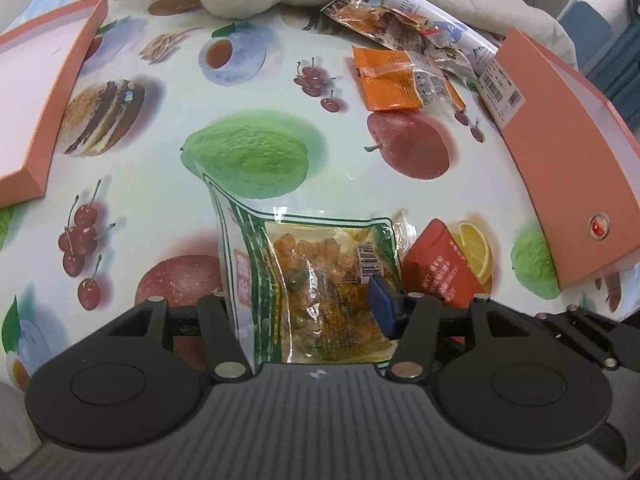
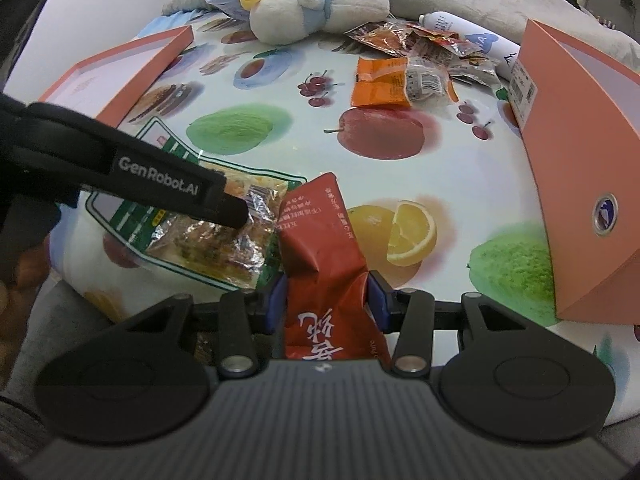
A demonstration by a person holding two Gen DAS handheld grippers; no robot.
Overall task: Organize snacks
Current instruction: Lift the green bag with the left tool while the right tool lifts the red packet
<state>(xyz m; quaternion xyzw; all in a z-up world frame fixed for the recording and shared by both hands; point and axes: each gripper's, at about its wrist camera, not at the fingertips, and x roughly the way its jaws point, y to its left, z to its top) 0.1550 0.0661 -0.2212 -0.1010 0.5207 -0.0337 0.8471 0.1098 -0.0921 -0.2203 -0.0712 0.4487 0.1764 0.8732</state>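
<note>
A clear, green-edged snack bag (image 1: pixel 312 272) full of orange pieces lies flat on the fruit-print tablecloth (image 1: pixel 280 92). My left gripper (image 1: pixel 308 304) stands open over it, the bag between its fingers. Its right blue pad (image 1: pixel 382 304) is at the bag's edge and the left pad is hidden behind the bag. In the right wrist view one left finger (image 2: pixel 228 208) hovers over the same bag (image 2: pixel 208 244). My right gripper (image 2: pixel 328 300) is shut on a crumpled red snack packet (image 2: pixel 320 224), with a blue pad pressing on each side. That red packet (image 1: pixel 440 268) lies just right of the bag.
An orange box lid (image 2: pixel 132 76) lies at the left and an orange box (image 2: pixel 580 184) stands at the right. A pile of several small snack packets (image 2: pixel 400 76) sits at the back, by a white tube (image 2: pixel 460 26) and a plush toy (image 2: pixel 312 4).
</note>
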